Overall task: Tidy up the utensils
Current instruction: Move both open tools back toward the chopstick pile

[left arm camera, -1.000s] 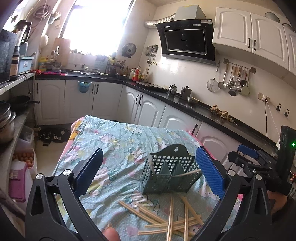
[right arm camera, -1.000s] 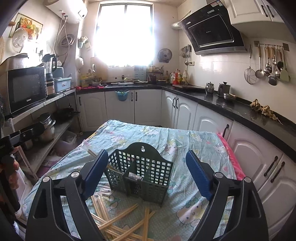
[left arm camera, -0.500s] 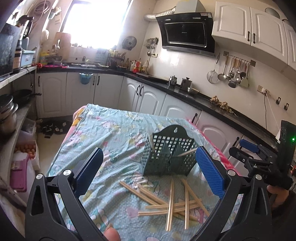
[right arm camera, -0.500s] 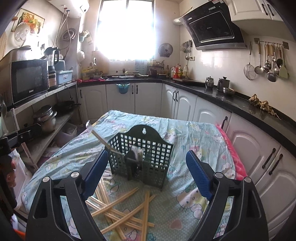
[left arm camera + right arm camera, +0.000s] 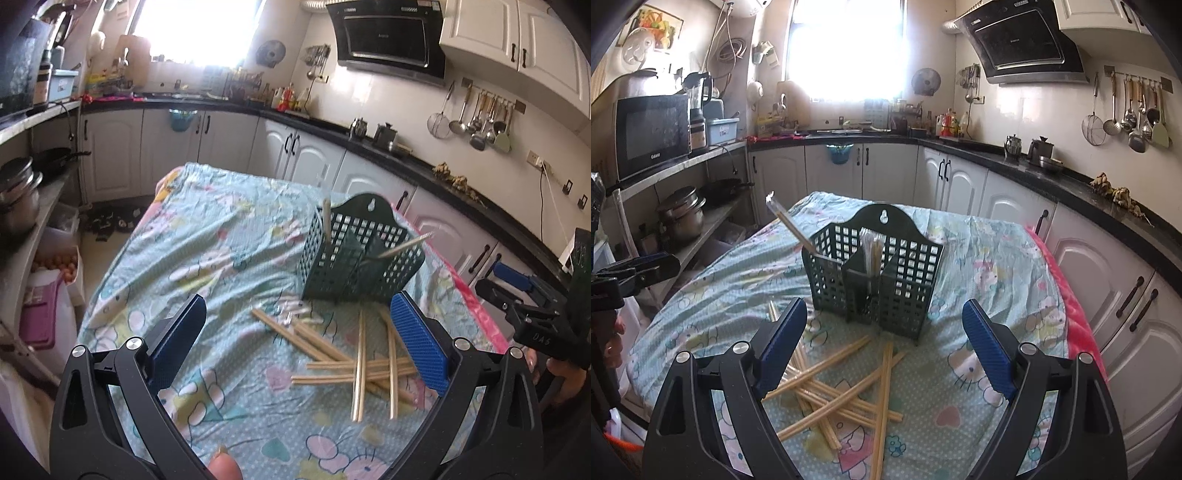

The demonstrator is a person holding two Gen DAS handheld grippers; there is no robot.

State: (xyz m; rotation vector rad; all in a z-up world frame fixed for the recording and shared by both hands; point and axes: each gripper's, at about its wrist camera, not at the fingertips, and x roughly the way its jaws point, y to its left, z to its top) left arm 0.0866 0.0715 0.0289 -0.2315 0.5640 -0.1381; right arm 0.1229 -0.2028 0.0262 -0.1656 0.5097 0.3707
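Observation:
A dark green slotted utensil basket stands upright on the table's patterned cloth. Several chopsticks stick out of its compartments; one wrapped pair leans out to the left. A loose pile of wooden chopsticks lies crossed on the cloth in front of the basket. My left gripper hangs open above the pile, nothing between its blue pads. My right gripper is open too, facing the basket, empty. Each gripper also shows at the edge of the other's view.
White cabinets under a black counter run around the back and right. On the left, a shelf holds pots and a microwave. A pink cloth edge marks the table's right side. Ladles hang on the wall.
Both grippers have sunk toward the table and tipped downward, so more of the chopstick pile shows in both views. Their jaws stay as wide as before.

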